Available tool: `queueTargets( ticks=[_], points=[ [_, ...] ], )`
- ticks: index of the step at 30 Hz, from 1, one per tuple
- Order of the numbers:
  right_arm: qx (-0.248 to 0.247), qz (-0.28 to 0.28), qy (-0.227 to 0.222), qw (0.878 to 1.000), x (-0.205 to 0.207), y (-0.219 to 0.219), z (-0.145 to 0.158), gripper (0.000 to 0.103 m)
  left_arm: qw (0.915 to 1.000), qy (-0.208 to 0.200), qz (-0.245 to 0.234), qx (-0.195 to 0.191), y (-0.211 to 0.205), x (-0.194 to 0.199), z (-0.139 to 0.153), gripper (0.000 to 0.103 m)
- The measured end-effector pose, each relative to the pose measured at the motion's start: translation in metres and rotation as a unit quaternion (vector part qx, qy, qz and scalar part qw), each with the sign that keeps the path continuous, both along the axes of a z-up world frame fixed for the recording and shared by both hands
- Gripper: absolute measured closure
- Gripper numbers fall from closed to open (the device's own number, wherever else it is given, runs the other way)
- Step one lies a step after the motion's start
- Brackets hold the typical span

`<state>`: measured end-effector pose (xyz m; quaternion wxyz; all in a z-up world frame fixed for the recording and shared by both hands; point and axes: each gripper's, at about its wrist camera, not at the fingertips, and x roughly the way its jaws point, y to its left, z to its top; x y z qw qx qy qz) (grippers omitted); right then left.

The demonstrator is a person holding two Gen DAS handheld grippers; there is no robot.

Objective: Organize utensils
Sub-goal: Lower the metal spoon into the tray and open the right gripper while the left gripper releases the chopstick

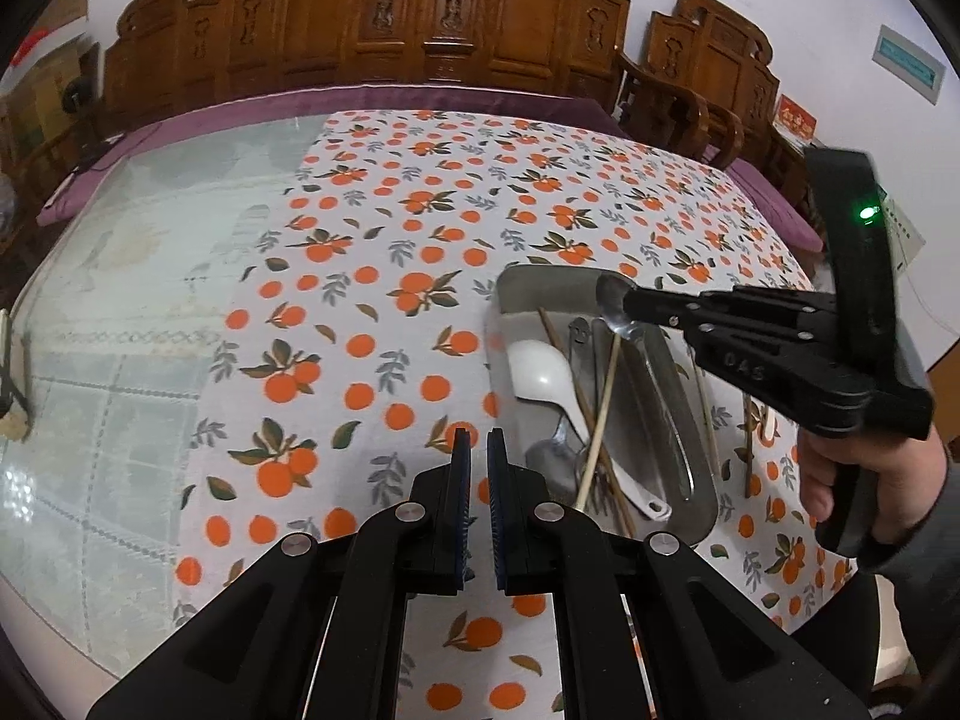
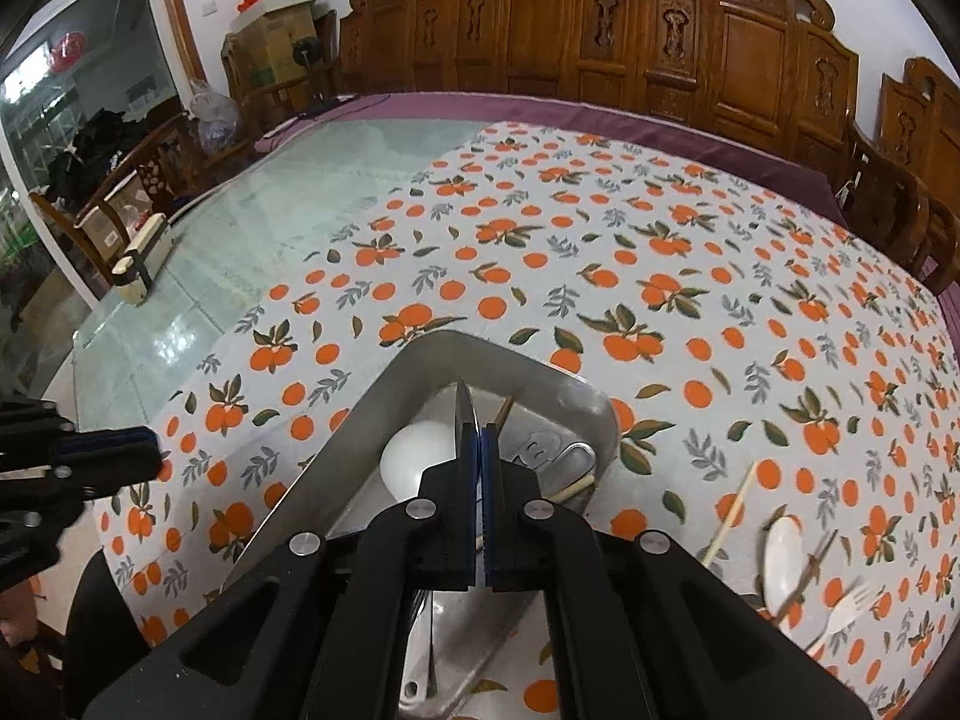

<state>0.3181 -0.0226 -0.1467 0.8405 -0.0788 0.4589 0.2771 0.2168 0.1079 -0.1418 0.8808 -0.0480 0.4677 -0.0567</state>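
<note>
A: What does the metal tray (image 1: 690, 468) hold?

B: In the left wrist view, one white ceramic spoon (image 1: 540, 375) lies in its left part, with a metal spoon (image 1: 549, 459) just below it. Several chopsticks cross the tray: one pale bamboo chopstick (image 1: 600, 414) and at least two darker ones (image 1: 561, 354). A flat steel piece (image 1: 591, 339) lies near the far wall; what it is cannot be told.

A: And the tray's place?

B: It sits on the orange-print tablecloth (image 1: 390, 276), towards the near right edge of the table.

A: What are the grippers doing?

B: The right gripper (image 1: 627, 303), held in a hand (image 1: 840, 480), is clenched on a steel spoon (image 1: 615, 300) above the far end of the tray. From the right wrist view the spoon (image 2: 465, 420) stands edge-on between the pressed pads, over the tray (image 2: 372, 420). The left gripper (image 1: 479, 450) hangs left of the tray with its jaws nearly together and nothing between them.

A: Anything outside the tray?

B: Right of the tray, on the cloth, the right wrist view shows one white spoon (image 2: 786, 564), one pale fork (image 2: 846, 606), one light chopstick (image 2: 729, 516) and one dark chopstick (image 2: 810, 570), all blurred.

A: And beyond the tray?

B: Carved wooden chairs (image 1: 444, 18) line the far side of the table.
</note>
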Motion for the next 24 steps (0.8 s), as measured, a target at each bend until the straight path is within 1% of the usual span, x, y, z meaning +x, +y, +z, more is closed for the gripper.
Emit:
queueTargets(
  ticks=[8, 14, 16, 19, 24],
  points=[
    [-0.004, -0.007, 0.024, 1.0, 0.001, 0.005, -0.022, 0.101, 1.0, 0.002, 0.005, 0.003, 0.008, -0.003, -0.001, 0.098],
    [0.0, -0.003, 0.04, 0.999, 0.0, 0.008, -0.03, 0.101, 1.0, 0.002, 0.007, 0.005, 0.008, -0.004, -0.001, 0.098],
    [-0.001, 0.0, 0.04, 0.999, -0.002, 0.009, -0.031, 0.101, 1.0, 0.002, 0.006, 0.006, 0.008, -0.004, -0.001, 0.098],
    [0.002, 0.001, 0.044, 0.999, -0.004, 0.009, -0.031, 0.097, 1.0, 0.002, 0.006, 0.005, 0.008, -0.004, -0.001, 0.098],
    [0.01, 0.005, 0.032, 0.999, -0.009, 0.002, -0.02, 0.097, 1.0, 0.001, 0.003, 0.006, 0.003, -0.005, -0.001, 0.098]
  ],
)
